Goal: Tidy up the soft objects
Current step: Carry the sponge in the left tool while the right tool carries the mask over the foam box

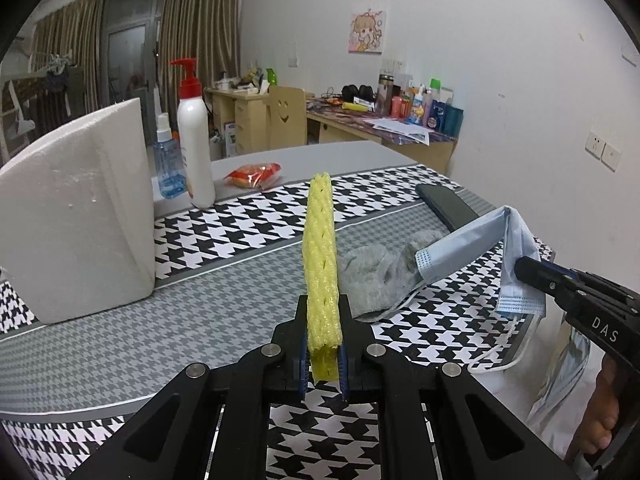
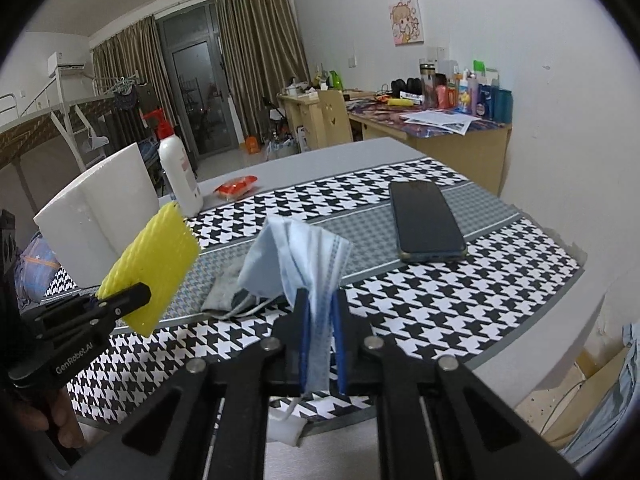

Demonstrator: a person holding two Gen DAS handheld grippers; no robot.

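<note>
Grippers both closed on soft items above the worktop [image 2: 500,312] | left gripper [image 1: 323,334] clamps yellow foam net [image 1: 320,256], raised | right gripper [image 2: 320,312] pinches blue face mask [image 2: 296,256], its ear loops apparently trailing onto grey cloth [image 1: 376,276] | phone [image 2: 426,220] lies apart

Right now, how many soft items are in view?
3: yellow foam net sleeve clamped in left gripper; blue pleated face mask held in right gripper; grey cloth lying on the table. More may be hidden.
</note>
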